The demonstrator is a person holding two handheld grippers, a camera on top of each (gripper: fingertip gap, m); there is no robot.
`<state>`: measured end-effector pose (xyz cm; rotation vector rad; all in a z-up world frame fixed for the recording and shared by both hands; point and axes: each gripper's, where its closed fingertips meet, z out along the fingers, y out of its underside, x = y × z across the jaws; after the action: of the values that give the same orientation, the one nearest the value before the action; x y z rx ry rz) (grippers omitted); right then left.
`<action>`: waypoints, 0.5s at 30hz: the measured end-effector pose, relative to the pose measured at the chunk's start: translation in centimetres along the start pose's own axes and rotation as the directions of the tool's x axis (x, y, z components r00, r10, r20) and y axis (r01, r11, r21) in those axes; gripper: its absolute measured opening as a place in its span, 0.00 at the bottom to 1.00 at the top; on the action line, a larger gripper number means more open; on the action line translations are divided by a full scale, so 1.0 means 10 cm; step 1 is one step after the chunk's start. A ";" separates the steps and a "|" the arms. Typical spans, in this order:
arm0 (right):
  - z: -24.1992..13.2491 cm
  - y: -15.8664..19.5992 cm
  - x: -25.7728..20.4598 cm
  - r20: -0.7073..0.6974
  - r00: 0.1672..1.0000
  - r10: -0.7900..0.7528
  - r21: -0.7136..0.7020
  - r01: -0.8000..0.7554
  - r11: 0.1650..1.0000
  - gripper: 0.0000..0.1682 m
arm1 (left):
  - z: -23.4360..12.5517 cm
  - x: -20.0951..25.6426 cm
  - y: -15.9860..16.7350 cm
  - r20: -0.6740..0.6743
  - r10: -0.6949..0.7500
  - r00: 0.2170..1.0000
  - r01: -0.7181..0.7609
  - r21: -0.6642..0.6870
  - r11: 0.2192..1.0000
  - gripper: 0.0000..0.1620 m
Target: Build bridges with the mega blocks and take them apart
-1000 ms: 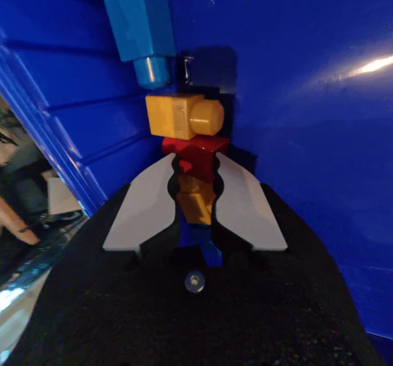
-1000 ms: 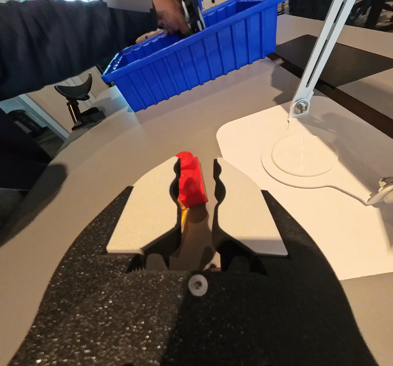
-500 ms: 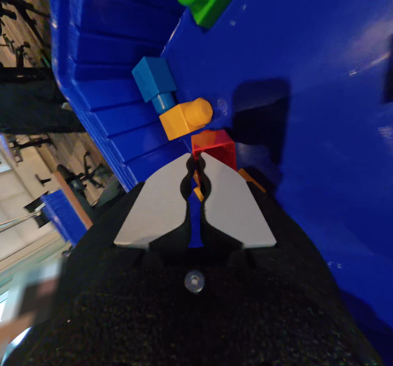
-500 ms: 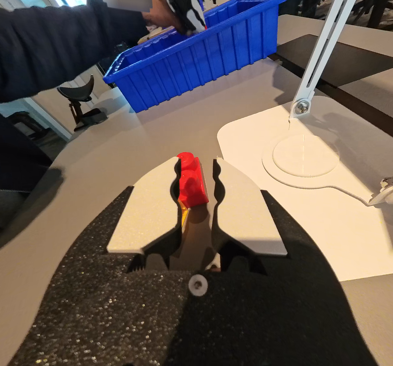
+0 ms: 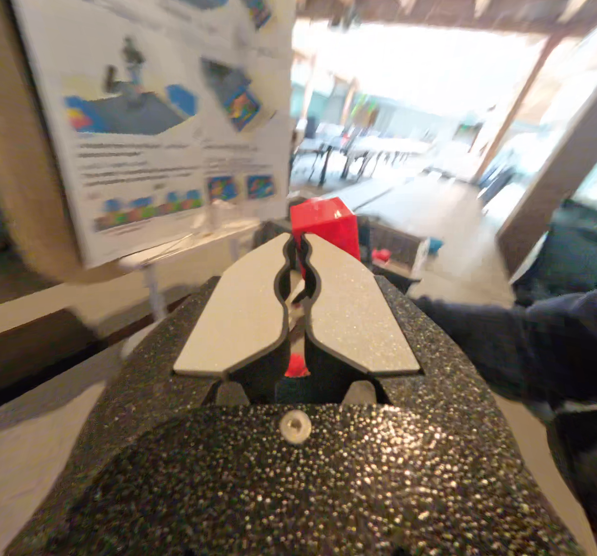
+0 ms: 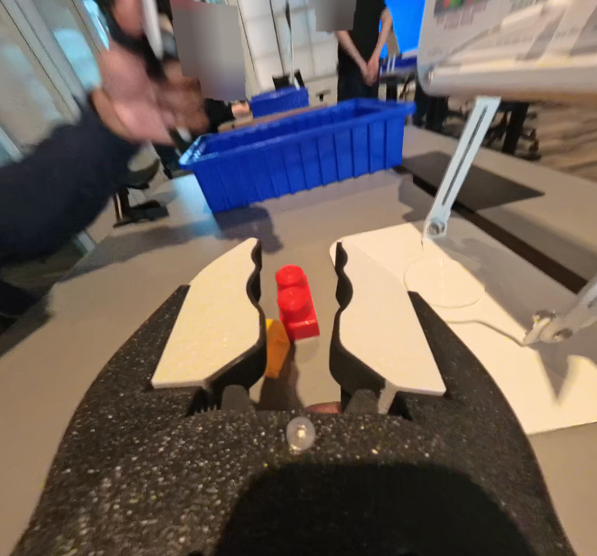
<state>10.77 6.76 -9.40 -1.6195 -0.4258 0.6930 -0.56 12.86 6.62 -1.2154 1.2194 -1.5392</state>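
Red plastic shows at the tips of the left hand-held gripper [image 5: 298, 243]: its jaws are pinched nearly together on the wall of a red block [image 5: 326, 227], which juts out just beyond and to the right of them. Half a second ago this gripper was down inside the blue bin [image 6: 300, 156] among loose blocks; now it is lifted clear and faces out into the room, with a poster [image 5: 155, 88] to its left, so the pick looks done and the block is likely on its way to the build. The right hand-held gripper [image 6: 297, 249] has changed too: its jaws, a moment ago close around the red two-stud block [image 6: 295, 308], now stand wide, with that block sitting free between them on the bench [image 6: 145, 298], on or against an orange block [image 6: 276, 346] at the left jaw's inner edge. That suggests the stack has been let go and waits for its next piece. Farther out in the right view, the bin sits ahead on the bench and a white stand base [image 6: 484, 362] lies to the right. The left hand [image 6: 139, 101], blurred with motion, is raised high up and left of the right gripper, sleeve angled upward, its gripper tilted up rather than down.
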 end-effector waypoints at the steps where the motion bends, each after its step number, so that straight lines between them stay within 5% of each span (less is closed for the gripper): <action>1: -0.04 -0.09 -0.07 0.006 1.000 -0.011 0.054 0.011 0.998 0.26 | 0.13 0.09 0.11 -0.044 -0.015 0.999 0.019 0.095 0.995 0.01; 5: -0.15 -0.47 -0.35 0.042 0.999 0.006 0.248 -0.016 0.969 0.27 | 0.45 0.20 0.63 -0.155 -0.128 0.980 0.174 0.338 0.925 0.01; 15: 0.21 -0.56 -0.73 0.297 0.928 0.225 0.232 -0.299 0.926 0.34 | 0.60 0.34 1.09 -0.176 -0.054 0.983 0.102 0.276 0.956 0.01</action>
<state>4.54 4.70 -2.65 -1.3351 -0.2879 1.1334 4.90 6.14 -2.98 -0.9715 1.0184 -1.8352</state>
